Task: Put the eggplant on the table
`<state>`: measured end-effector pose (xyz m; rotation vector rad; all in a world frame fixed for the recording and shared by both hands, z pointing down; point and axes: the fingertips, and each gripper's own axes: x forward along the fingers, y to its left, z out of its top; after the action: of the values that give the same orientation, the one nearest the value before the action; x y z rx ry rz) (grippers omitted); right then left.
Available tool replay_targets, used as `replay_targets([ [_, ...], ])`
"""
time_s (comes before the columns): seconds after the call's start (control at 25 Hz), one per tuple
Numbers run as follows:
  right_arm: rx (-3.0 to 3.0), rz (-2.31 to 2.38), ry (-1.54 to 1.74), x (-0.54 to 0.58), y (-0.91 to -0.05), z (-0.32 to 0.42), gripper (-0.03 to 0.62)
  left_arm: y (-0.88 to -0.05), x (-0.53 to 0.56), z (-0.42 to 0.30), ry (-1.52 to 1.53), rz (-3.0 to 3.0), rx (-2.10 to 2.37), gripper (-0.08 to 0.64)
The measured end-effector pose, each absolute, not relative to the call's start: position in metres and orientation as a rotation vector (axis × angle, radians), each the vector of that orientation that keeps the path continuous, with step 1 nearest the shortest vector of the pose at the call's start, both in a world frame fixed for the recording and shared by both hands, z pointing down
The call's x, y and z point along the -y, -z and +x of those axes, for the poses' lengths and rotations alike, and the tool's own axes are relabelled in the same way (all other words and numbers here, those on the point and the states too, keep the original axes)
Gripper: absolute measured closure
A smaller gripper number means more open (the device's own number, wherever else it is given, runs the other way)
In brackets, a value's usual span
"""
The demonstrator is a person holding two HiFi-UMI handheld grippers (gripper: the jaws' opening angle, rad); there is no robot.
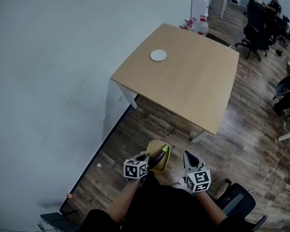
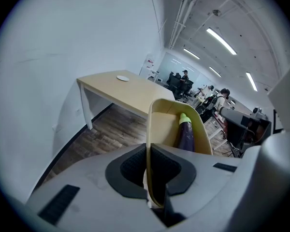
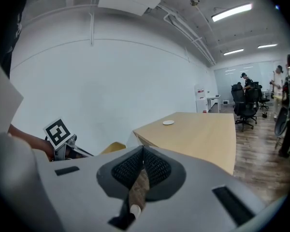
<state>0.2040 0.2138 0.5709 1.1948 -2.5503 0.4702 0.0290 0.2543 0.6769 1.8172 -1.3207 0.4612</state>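
A purple eggplant (image 2: 186, 135) with a green cap lies in a shallow yellow bowl (image 2: 160, 124). My left gripper (image 2: 149, 170) is shut on the bowl's near rim and holds it up over the wooden floor. In the head view the bowl (image 1: 155, 148) and eggplant (image 1: 159, 157) sit just ahead of the left gripper (image 1: 148, 161). My right gripper (image 1: 188, 156) hangs beside the bowl on its right, apart from it, jaws together with nothing in them. The light wooden table (image 1: 193, 81) stands ahead, some way off.
A small white disc (image 1: 158, 55) lies on the table's far left part. A white wall (image 1: 53, 81) runs along the left. Office chairs (image 1: 256, 28) and people are at the far right. A black chair (image 1: 239, 204) stands close at my right.
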Motion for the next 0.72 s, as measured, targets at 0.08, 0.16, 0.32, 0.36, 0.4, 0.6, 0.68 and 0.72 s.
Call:
replay_targets([
  [0.08,2.535,1.184,-0.456,-0.189,-0.575,0.178,0.532,-0.682,-0.229,0.005,-0.462,1.821,1.308,0.540],
  [0.16,2.522,1.162,-0.469,-0.170,-0.577,0.155,0.532,-0.683,-0.208,-0.017,-0.467,1.829,1.293,0.540],
  [0.32,2.489,1.155,-0.486,-0.129,-0.576,0.105,0.532,-0.677,-0.168,-0.071,-0.489,1.857,1.275,0.540],
  [0.36,2.484,1.159,-0.484,-0.118,-0.575,0.091,0.532,-0.677,-0.160,-0.084,-0.494,1.859,1.263,0.540],
  [0.4,2.483,1.163,-0.483,-0.108,-0.573,0.078,0.532,-0.678,-0.153,-0.096,-0.502,1.860,1.250,0.540],
  [0.6,2.495,1.205,-0.473,-0.064,-0.564,0.017,0.532,-0.683,-0.117,-0.152,-0.545,1.887,1.214,0.540],
  [0.68,2.488,1.233,-0.465,-0.053,-0.563,0.002,0.532,-0.684,-0.106,-0.169,-0.560,1.903,1.201,0.540],
  [0.72,2.481,1.250,-0.467,-0.050,-0.564,-0.003,0.532,-0.683,-0.102,-0.176,-0.567,1.913,1.194,0.540],
])
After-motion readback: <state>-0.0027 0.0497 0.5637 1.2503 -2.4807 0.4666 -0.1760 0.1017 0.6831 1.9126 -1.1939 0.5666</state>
